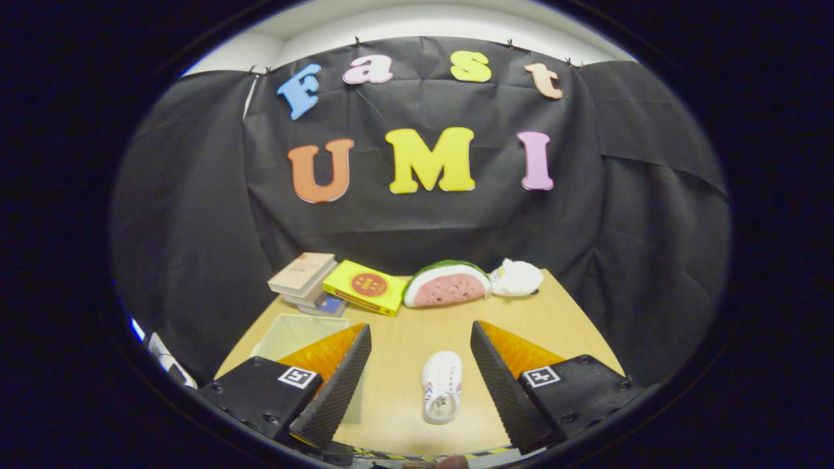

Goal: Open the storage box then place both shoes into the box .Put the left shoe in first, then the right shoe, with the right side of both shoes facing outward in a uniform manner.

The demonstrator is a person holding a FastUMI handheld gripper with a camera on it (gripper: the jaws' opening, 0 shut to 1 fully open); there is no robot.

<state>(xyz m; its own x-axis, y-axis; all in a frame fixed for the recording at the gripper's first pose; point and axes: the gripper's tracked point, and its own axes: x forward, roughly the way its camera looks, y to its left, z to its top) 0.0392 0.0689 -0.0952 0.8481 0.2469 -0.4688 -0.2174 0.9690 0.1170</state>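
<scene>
Shoe (442, 385) lies between spread gripper (421, 339) fingers.

Lighting is even and moderately bright, coming from overhead. I see soft, faint shadows on the table (417, 326) under my gripper (420, 371), whose fingers stand wide apart with nothing between them but air. The white shoe (442, 385) lying on the table in the gap reads slightly overexposed, with little surface detail. Fisheye distortion bends the table edges and curves the wall cloth (195, 228). Focus is acceptable at centre and softens toward the rim. No strong glare appears.
</scene>
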